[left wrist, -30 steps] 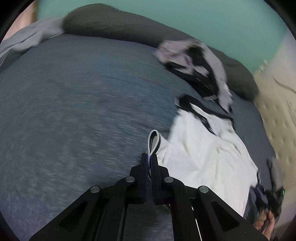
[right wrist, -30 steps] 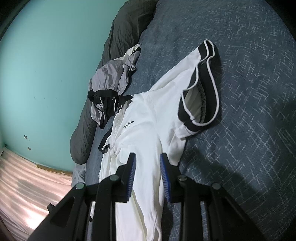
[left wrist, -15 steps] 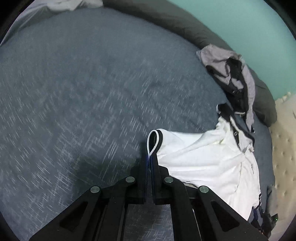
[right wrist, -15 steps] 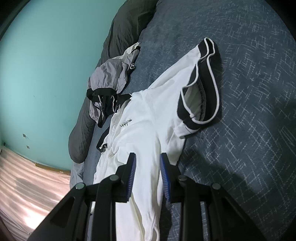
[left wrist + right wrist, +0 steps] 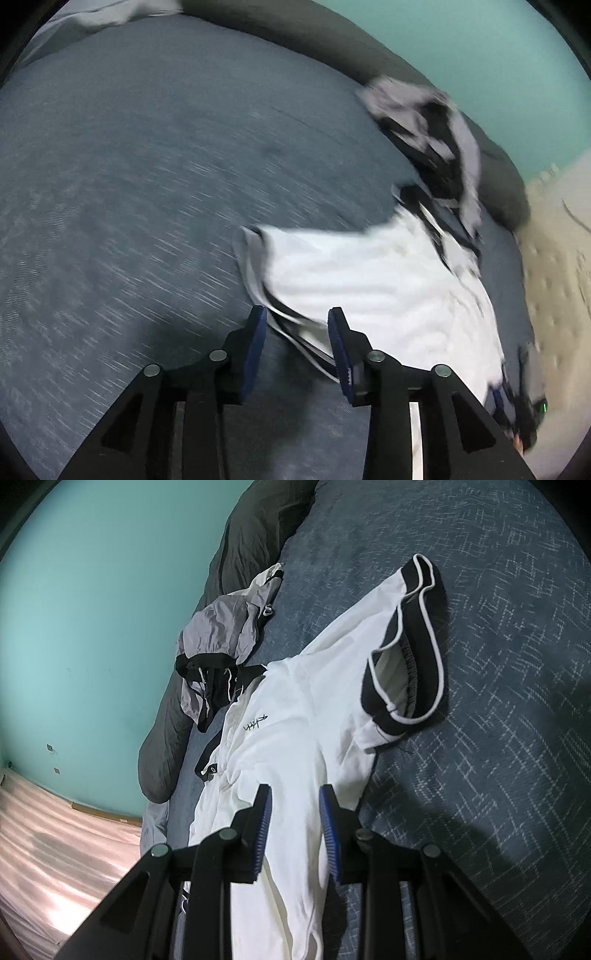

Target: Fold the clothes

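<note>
A white garment (image 5: 369,277) (image 5: 295,720) with a black, white-trimmed waistband (image 5: 406,642) lies spread on the blue-grey bed cover (image 5: 129,184). My left gripper (image 5: 296,312) hovers at the garment's waistband end. Its jaws are opening, and the band's edge lies loose between the blue pads without being pressed. My right gripper (image 5: 294,788) hangs over the garment's other end, its fingers apart, with white cloth showing flat below the gap.
A crumpled grey and black garment (image 5: 424,122) (image 5: 218,635) lies beyond the white one, against a long dark grey pillow (image 5: 255,528) along the teal wall (image 5: 92,590). A cream mattress edge (image 5: 554,277) borders the right side.
My left gripper held the waistband's trim pinched shut while carrying it out over the bed. Now its jaws have parted and the band has dropped onto the cover. The right gripper has not moved.
</note>
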Tool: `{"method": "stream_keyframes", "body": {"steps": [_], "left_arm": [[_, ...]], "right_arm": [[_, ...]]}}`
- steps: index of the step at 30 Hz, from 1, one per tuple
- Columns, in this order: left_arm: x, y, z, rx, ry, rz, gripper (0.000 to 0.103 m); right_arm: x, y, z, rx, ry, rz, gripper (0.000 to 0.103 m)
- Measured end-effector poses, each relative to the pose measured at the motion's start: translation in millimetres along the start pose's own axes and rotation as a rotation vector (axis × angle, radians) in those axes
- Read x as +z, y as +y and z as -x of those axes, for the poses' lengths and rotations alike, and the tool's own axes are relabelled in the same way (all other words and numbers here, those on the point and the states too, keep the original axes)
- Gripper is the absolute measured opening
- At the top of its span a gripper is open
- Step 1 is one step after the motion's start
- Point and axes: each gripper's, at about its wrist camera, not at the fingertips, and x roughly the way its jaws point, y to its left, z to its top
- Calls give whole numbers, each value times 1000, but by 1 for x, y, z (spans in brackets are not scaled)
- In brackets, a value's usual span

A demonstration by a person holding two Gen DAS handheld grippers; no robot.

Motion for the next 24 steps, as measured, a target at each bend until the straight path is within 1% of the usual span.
{"method": "stream_keyframes", "body": {"steps": [2,4,9,10,12,14,18,21,24], "left_arm": [[-7,-15,-7,-25,29,-27,41],[-9,-24,-16,-31,47,-31,41],[-11,-27,-29,-31,62,-6,40],[-9,-27,-34,-31,65,-6,38],[-8,-28,-38,-22,72,-14,2],[-9,-26,-36,-9,69,-21,2],[-11,-21,-19,-4,47,-37,1],[-11,-13,-6,-1,29,-24,1],[-12,-5,-6,10,39,-13,1]], "right_arm": [[-1,0,0,-1,2,0,27],[0,0,0,0,1,0,27],[1,-1,0,2,2,-3,27],[1,-1,0,2,1,-5,27],[2,-2,1,2,0,-8,27],[2,-2,1,3,-2,-9,27],[1,-2,1,3,-1,-10,27],[0,-1,1,3,3,-8,27],[0,-1,1,4,4,-6,27]]}}
